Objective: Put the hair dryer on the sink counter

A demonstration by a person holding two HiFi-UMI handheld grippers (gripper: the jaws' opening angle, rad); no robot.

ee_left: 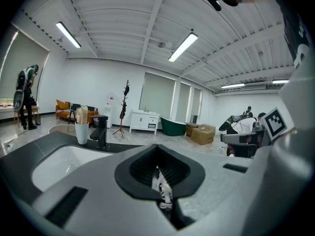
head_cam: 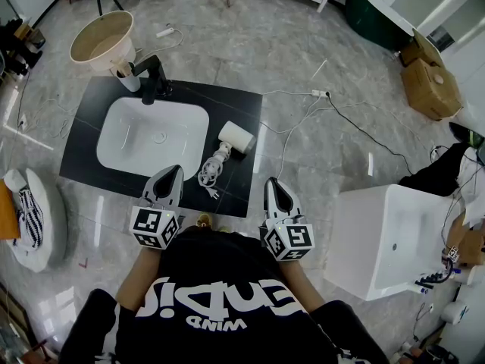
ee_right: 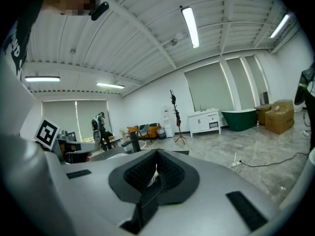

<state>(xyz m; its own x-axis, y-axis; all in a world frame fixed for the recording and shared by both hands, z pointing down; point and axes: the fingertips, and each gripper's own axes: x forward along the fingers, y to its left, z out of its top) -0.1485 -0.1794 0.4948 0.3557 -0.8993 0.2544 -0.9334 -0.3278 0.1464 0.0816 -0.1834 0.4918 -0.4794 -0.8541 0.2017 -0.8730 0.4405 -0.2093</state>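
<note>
The white hair dryer [head_cam: 236, 138] lies on its side on the black sink counter [head_cam: 91, 139], just right of the white basin [head_cam: 151, 135]. Its coiled cord [head_cam: 208, 176] rests in front of it. My left gripper [head_cam: 172, 174] hovers over the counter's front edge, left of the cord and apart from it, jaws shut and empty. My right gripper [head_cam: 271, 183] is just off the counter's front right corner, also shut and empty. In the left gripper view the cord [ee_left: 160, 183] shows through the gap behind the closed jaws [ee_left: 157, 147]. The right gripper [ee_right: 157, 152] view shows closed jaws too.
A black faucet [head_cam: 155, 78] and a cup [head_cam: 126, 75] of toiletries stand at the counter's back. A beige tub [head_cam: 102, 40] sits behind it. A white pedestal basin [head_cam: 379, 237] stands to the right. Cables and a power strip [head_cam: 319, 93] lie on the floor.
</note>
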